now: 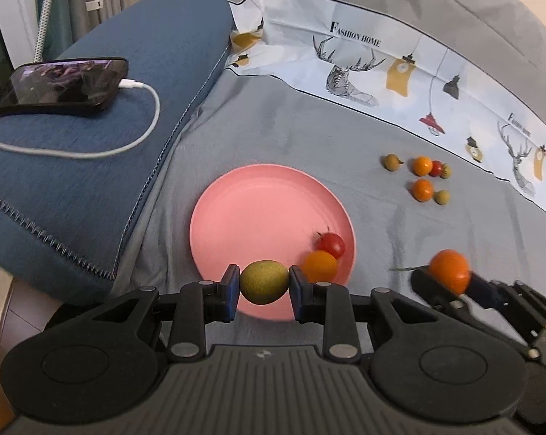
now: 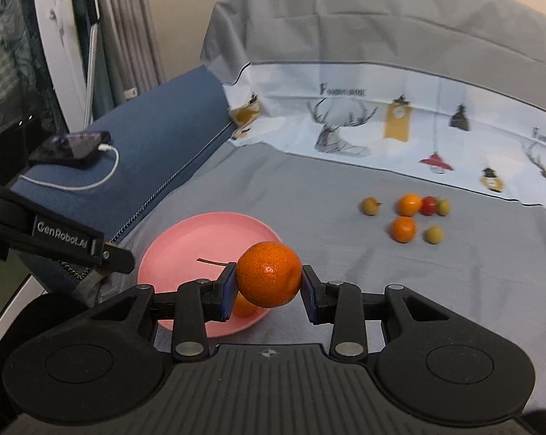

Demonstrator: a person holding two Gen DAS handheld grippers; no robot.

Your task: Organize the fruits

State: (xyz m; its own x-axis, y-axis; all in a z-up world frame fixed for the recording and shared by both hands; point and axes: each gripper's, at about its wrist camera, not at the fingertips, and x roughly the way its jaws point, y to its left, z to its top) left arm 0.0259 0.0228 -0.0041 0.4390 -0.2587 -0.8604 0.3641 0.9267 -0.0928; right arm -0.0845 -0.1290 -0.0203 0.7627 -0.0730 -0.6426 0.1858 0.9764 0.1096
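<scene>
left wrist: green fruit clamped, long axis crosswise between pads.

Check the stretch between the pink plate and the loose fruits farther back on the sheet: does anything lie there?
Nothing: between the plate and the loose fruits there is only bare grey sheet, which shows in both wrist views.

Soft, even indoor light with faint shadows; fisheye bending curves the edges, and the fruits beyond the right gripper are motion-blurred.
</scene>
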